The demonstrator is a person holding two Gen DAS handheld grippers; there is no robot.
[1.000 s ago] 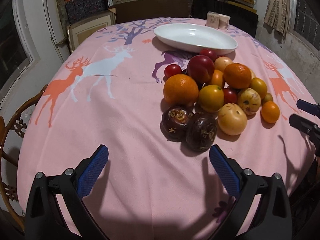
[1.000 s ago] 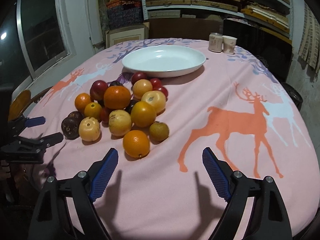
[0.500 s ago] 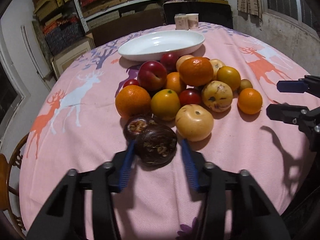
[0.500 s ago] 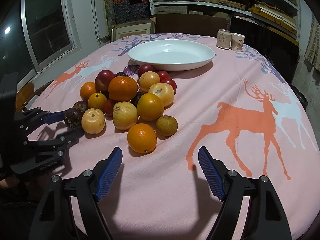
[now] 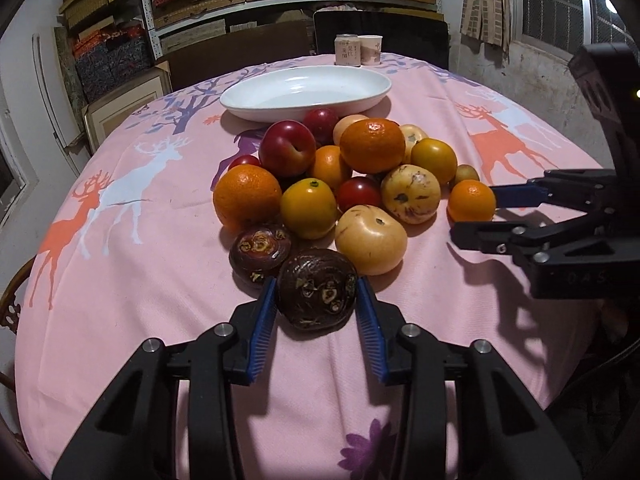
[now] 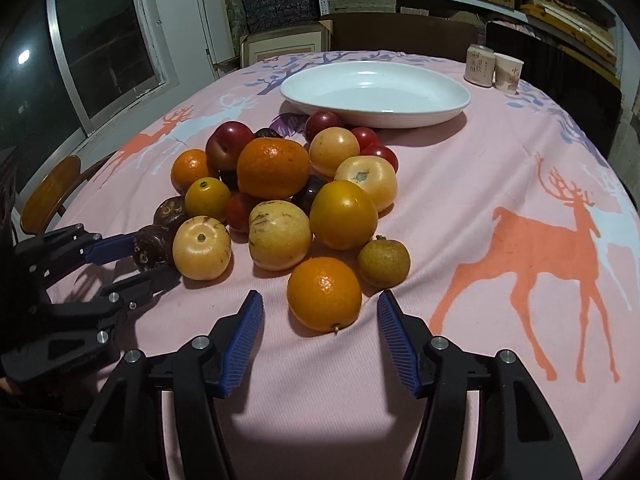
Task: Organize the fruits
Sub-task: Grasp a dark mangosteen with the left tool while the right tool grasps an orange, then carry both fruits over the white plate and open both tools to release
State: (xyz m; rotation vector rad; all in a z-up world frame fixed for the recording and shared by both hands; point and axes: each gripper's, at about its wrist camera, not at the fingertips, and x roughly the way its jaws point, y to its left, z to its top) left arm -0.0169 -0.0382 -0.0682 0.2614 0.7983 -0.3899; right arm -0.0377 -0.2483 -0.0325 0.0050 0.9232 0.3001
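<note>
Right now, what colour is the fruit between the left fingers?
Dark purple-brown fruit; clearest in the left wrist view.

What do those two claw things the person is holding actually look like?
Both look alike. The left gripper and the right gripper are matte black frames with cut-out openings and round silver bolts at the joints. Each has two fingers faced with ribbed blue pads. No cables or sleeves show.

black tongs (image 5: 316,304) (blue ribbed pads (image 6: 242,336))

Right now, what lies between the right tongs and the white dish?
The whole fruit pile. In the right wrist view, a small orange sits just ahead of the open right tongs, then the heap, then the dish.
</note>
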